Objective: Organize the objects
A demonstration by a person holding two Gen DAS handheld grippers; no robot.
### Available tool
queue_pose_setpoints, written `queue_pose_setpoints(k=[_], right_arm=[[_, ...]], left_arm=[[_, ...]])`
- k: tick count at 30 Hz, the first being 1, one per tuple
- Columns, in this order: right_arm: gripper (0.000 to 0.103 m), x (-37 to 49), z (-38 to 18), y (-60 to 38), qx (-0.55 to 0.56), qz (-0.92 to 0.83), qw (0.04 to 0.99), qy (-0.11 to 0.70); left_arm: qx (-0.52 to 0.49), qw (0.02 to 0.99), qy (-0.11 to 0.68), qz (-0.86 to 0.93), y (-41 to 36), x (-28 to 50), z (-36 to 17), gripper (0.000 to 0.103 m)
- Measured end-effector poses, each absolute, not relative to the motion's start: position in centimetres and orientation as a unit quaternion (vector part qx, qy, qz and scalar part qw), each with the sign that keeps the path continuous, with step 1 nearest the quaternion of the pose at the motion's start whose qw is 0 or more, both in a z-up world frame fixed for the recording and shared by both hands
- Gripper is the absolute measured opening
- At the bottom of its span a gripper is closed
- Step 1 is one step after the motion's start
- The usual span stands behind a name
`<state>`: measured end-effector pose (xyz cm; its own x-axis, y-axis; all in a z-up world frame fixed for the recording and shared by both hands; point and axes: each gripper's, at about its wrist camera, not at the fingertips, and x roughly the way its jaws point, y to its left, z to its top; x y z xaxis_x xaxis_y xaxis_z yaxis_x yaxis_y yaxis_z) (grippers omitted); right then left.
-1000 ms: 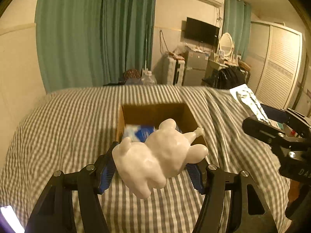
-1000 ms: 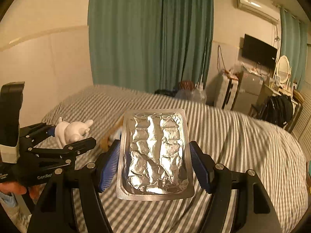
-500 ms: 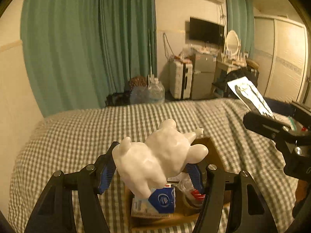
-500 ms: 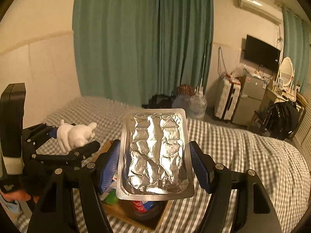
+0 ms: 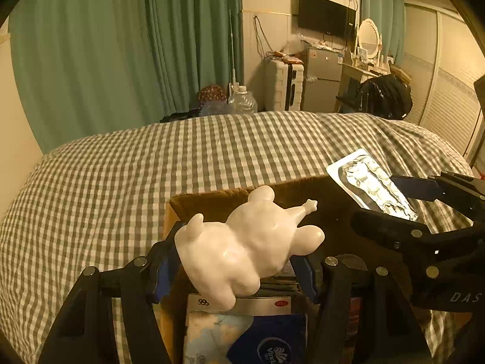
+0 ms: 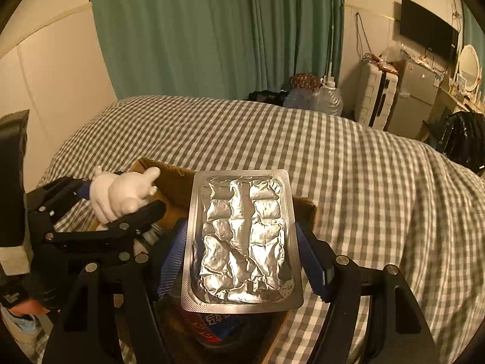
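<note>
Left gripper (image 5: 236,268): clamped on a white animal figurine (image 5: 245,248), held over the cardboard box (image 5: 212,200).
Right gripper (image 6: 242,261): clamped on a foil blister pack (image 6: 242,242), also above the box, to the right of the left gripper.
Box contents: blue-and-white packet (image 5: 242,333) below the figurine.
Surface: checked bedspread (image 5: 106,182) under and beyond both grippers.
Room: green curtains (image 5: 121,45) far ahead; wall television (image 5: 326,18), white suitcase (image 5: 283,86), round mirror (image 5: 368,36) ahead to the right.
</note>
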<state>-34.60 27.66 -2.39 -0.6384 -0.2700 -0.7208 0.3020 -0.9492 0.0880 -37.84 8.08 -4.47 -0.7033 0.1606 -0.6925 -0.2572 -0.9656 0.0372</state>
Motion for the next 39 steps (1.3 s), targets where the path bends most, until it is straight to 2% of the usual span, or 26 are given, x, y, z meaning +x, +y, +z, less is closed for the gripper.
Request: queue_pose_setpoints(k=[4, 5, 6, 9, 16, 22, 23, 29, 34, 39], right_arm=[[0.071, -33.7, -2.1, 28.0, 0.387, -0.91, 0.151, 0.017], [0.077, -33.3, -1.7, 28.0, 0.382, -0.912, 0.149, 0.014], [0.081, -33.0, -1.4, 28.1, 0.379, -0.913, 0.148, 0.01], [0.083, -32.3, 0.4, 28.3, 0.369, -0.918, 0.142, 0.007], [0.089, -28.3, 6.7, 29.3, 0.319, -0.94, 0.121, 0.005], [0.098, -22.6, 13.3, 29.7, 0.254, -0.962, 0.094, 0.017], [0.102, -21.5, 14.4, 29.8, 0.241, -0.966, 0.088, 0.016], [0.103, -14.9, 19.1, 30.4, 0.176, -0.982, 0.07, 0.013], [0.103, -10.0, 20.4, 30.9, 0.143, -0.988, 0.062, -0.001], [0.103, -6.8, 18.6, 30.9, 0.119, -0.992, 0.04, -0.005]], left_arm=[[-0.382, 0.113, 0.077, 0.914, 8.8, -37.6, -4.9, 0.068], [-0.381, 0.111, 0.084, 0.914, 8.9, -37.3, -4.8, 0.071], [-0.378, 0.105, 0.092, 0.915, 8.9, -36.6, -4.7, 0.079], [-0.36, 0.1, 0.094, 0.923, 8.9, -35.6, -3.1, 0.093], [-0.308, 0.089, 0.084, 0.944, 8.2, -32.5, 2.8, 0.103], [-0.245, 0.083, 0.073, 0.963, 7.5, -27.7, 9.1, 0.103], [-0.232, 0.081, 0.07, 0.967, 7.3, -26.8, 10.3, 0.103], [-0.161, 0.069, 0.059, 0.983, 5.7, -20.8, 15.6, 0.103], [-0.115, 0.055, 0.041, 0.991, 4.3, -16.2, 17.5, 0.103], [-0.093, 0.057, 0.009, 0.994, 3.0, -12.6, 16.1, 0.103]])
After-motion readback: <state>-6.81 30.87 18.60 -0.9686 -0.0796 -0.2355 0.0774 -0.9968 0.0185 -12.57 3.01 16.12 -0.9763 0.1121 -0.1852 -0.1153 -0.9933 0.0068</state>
